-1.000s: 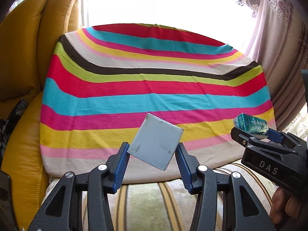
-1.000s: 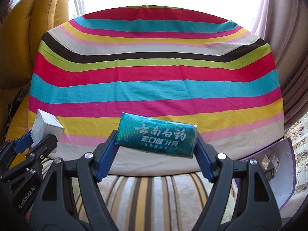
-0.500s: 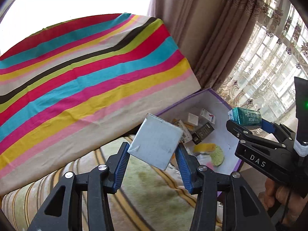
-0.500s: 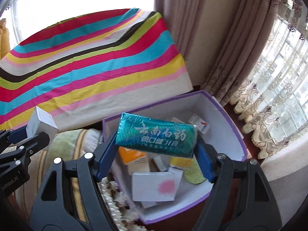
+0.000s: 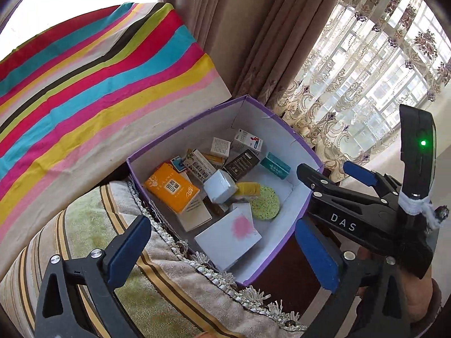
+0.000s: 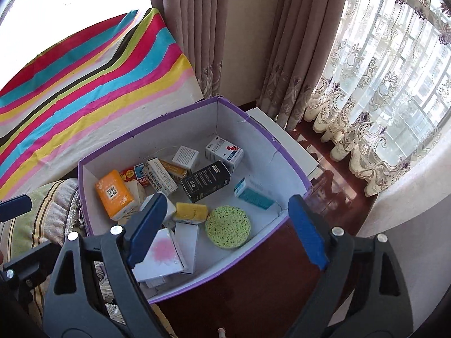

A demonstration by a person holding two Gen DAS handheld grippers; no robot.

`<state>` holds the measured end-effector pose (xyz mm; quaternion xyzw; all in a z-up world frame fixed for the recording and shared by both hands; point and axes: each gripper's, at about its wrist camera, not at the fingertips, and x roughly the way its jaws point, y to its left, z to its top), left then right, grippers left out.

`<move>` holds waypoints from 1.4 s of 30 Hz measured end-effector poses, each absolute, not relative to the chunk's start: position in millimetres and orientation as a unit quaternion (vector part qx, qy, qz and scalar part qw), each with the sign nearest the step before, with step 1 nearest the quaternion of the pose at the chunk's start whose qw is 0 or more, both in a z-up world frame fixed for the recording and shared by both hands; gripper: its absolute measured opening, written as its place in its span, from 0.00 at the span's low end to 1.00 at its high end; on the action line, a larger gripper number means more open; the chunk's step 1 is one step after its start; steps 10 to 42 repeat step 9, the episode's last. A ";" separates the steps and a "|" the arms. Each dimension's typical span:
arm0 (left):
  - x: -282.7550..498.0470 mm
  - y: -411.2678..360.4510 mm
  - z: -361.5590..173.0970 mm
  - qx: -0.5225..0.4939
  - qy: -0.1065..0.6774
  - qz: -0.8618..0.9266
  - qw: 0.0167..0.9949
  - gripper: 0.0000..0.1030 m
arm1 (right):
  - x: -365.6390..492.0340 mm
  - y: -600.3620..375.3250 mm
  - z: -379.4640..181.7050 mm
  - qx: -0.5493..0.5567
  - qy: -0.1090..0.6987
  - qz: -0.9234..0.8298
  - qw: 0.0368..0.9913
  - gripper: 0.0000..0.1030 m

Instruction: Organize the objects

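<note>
A purple-rimmed white box [image 5: 307, 146] [image 6: 253, 121] holds several small packages. The grey cube-shaped box [image 5: 220, 187] lies in its middle; in the right wrist view only its corner [image 6: 171, 209] shows behind my finger. The teal toothpaste box [image 5: 275, 165] [image 6: 254, 196] lies near the box's right wall. My left gripper [image 5: 228, 249] is open and empty above the box's near edge. My right gripper [image 6: 227, 229] is open and empty over the box; it also shows in the left wrist view [image 5: 335, 173].
In the box are an orange tissue pack [image 5: 170, 187], a black carton [image 6: 205, 181], a green round sponge [image 6: 227, 226], a yellow sponge [image 6: 191, 211] and a white box with a pink blot [image 5: 228, 238]. A striped cloth [image 5: 84, 84] lies left, curtains [image 6: 380, 112] right.
Both grippers swung right from the striped cloth to the box and opened. The grey cube and the teal toothpaste box dropped from the jaws into the box.
</note>
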<state>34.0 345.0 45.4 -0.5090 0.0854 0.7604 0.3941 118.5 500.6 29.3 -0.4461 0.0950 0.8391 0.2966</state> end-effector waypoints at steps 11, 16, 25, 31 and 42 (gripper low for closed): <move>44.9 347.8 47.8 -0.493 0.111 0.762 0.404 1.00 | 122.0 500.0 32.4 -0.439 0.096 0.843 0.294 0.87; 44.9 347.8 47.8 -0.493 0.111 0.762 0.404 1.00 | 122.0 500.0 32.4 -0.439 0.096 0.843 0.294 0.87; 44.9 347.8 47.8 -0.493 0.111 0.762 0.404 1.00 | 122.0 500.0 32.4 -0.439 0.096 0.843 0.294 0.87; 44.9 347.8 47.8 -0.493 0.111 0.762 0.404 1.00 | 122.0 500.0 32.4 -0.439 0.096 0.843 0.294 0.87; 44.9 347.8 47.8 -0.493 0.111 0.762 0.404 1.00 | 122.0 500.0 32.4 -0.439 0.096 0.843 0.294 0.87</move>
